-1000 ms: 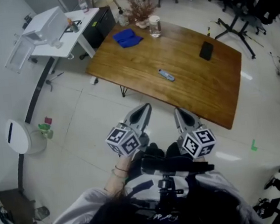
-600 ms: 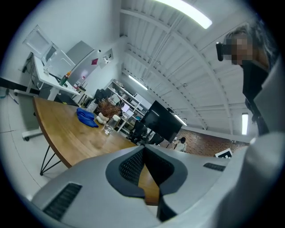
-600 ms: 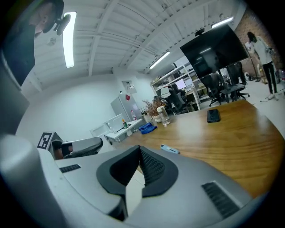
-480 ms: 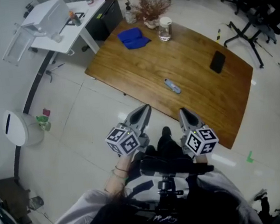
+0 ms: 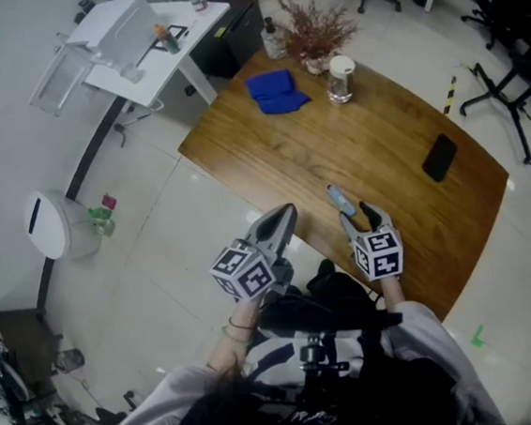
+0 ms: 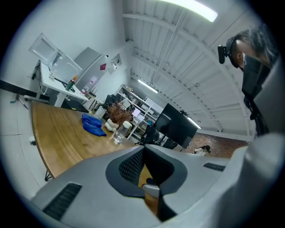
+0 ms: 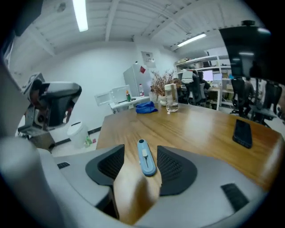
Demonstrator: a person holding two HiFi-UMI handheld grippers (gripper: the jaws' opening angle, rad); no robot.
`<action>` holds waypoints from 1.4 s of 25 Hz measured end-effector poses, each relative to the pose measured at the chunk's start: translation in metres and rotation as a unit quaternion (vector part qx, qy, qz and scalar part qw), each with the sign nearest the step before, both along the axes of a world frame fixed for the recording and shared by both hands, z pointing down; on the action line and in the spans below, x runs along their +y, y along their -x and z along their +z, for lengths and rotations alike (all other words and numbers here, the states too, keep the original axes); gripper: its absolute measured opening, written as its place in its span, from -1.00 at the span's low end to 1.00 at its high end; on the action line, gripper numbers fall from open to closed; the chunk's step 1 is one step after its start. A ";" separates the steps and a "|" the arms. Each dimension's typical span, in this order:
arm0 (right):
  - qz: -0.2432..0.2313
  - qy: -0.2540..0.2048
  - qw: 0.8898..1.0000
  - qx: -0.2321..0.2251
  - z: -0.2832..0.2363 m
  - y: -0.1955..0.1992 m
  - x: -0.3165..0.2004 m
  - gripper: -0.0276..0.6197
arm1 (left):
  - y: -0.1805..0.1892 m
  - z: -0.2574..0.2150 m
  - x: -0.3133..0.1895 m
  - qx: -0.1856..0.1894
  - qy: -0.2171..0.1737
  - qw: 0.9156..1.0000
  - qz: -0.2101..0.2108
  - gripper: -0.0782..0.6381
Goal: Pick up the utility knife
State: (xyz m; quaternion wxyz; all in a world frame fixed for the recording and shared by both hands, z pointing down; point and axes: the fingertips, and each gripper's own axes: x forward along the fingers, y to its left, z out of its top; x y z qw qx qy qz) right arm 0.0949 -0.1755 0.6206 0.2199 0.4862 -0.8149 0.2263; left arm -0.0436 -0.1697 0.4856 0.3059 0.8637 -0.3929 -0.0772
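The utility knife (image 5: 338, 197), light blue with a slider, lies flat on the wooden table (image 5: 371, 139) near its front edge. My right gripper (image 5: 359, 218) reaches over that edge just short of the knife. In the right gripper view the knife (image 7: 146, 159) lies lengthwise between the jaws of the right gripper (image 7: 141, 165). Those jaws have just been opening and stand apart, with neither pad touching the knife. My left gripper (image 5: 283, 216) hovers off the table's front edge over the floor. The left gripper (image 6: 143, 151) has its pads together and nothing in them.
On the far part of the table are a blue cloth (image 5: 276, 92), a glass jar (image 5: 339, 78) and a dried plant (image 5: 318, 36). A black phone (image 5: 440, 156) lies at the right. A white side desk (image 5: 149, 49) and a white bin (image 5: 50, 225) stand to the left.
Both grippers have moved forward to the table. The right one has dropped over the front edge and opened its jaws around the knife. The left stays shut.
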 end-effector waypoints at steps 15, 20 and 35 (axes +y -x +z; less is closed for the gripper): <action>-0.068 0.020 0.992 0.107 0.060 0.025 -0.030 -0.18 | 0.006 0.022 -0.031 -0.010 0.020 1.000 -0.001 -0.76; -0.043 0.038 0.992 0.111 0.061 0.017 -0.035 -0.42 | 0.005 0.013 -0.048 0.003 0.017 1.000 0.024 -0.76; 0.076 0.064 0.994 0.034 0.032 0.020 -0.045 -0.45 | 0.021 0.011 -0.076 -0.014 0.005 0.997 0.077 -0.76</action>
